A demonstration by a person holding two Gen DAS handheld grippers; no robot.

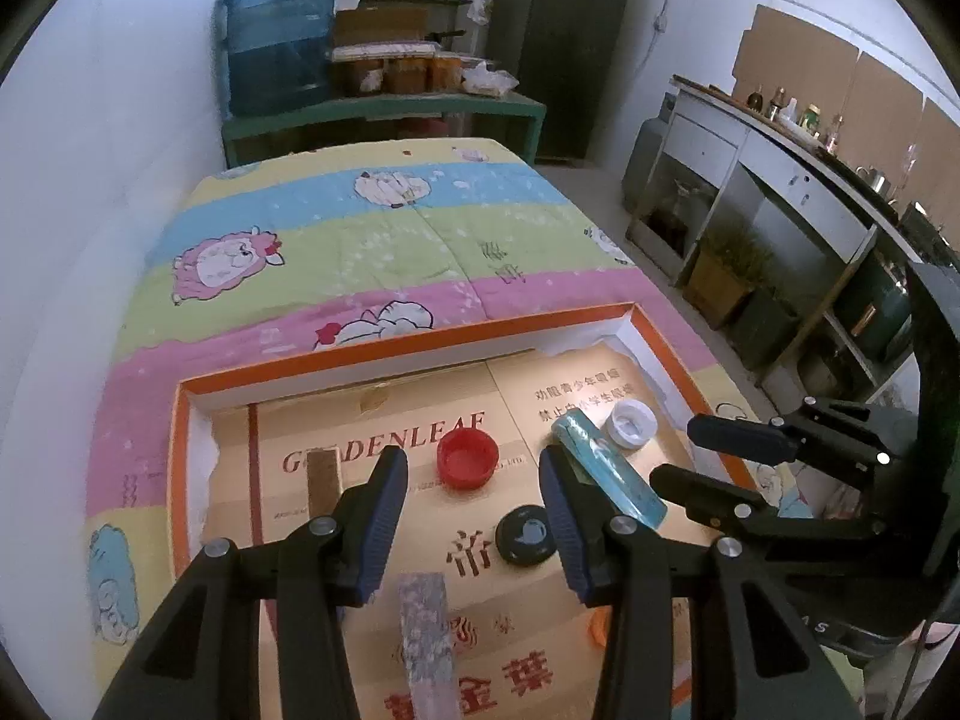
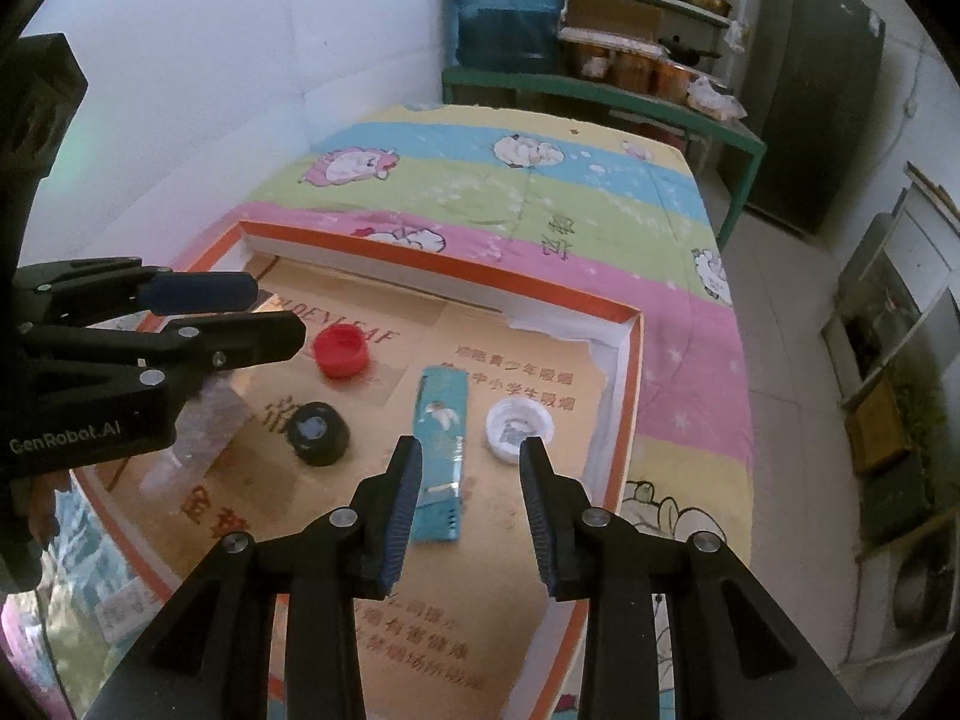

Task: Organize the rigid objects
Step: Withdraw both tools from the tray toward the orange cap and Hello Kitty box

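- One shallow orange-rimmed tray (image 1: 414, 343) lined with printed cardboard lies on a striped cartoon-sheep quilt (image 1: 372, 240)
- Three bottle caps lie on the tray's cardboard: one red cap (image 1: 467, 458) near the middle, one black cap (image 1: 527, 535) just toward the near edge from it, one white cap (image 1: 629, 423) close to the right rim
- One teal packet (image 2: 441, 455) lies flat between the black cap and the white cap, its long side running from the far edge toward the near edge
- Two blocks lie on the left half: one brown block (image 1: 323, 480) near the left rim, one speckled grey block (image 1: 425, 630) toward the near edge
- The left gripper (image 1: 474, 474) hangs above the tray with its jaws apart and nothing between them
- The right gripper (image 2: 471, 456) hangs above the packet's near end, jaws apart, gripping nothing
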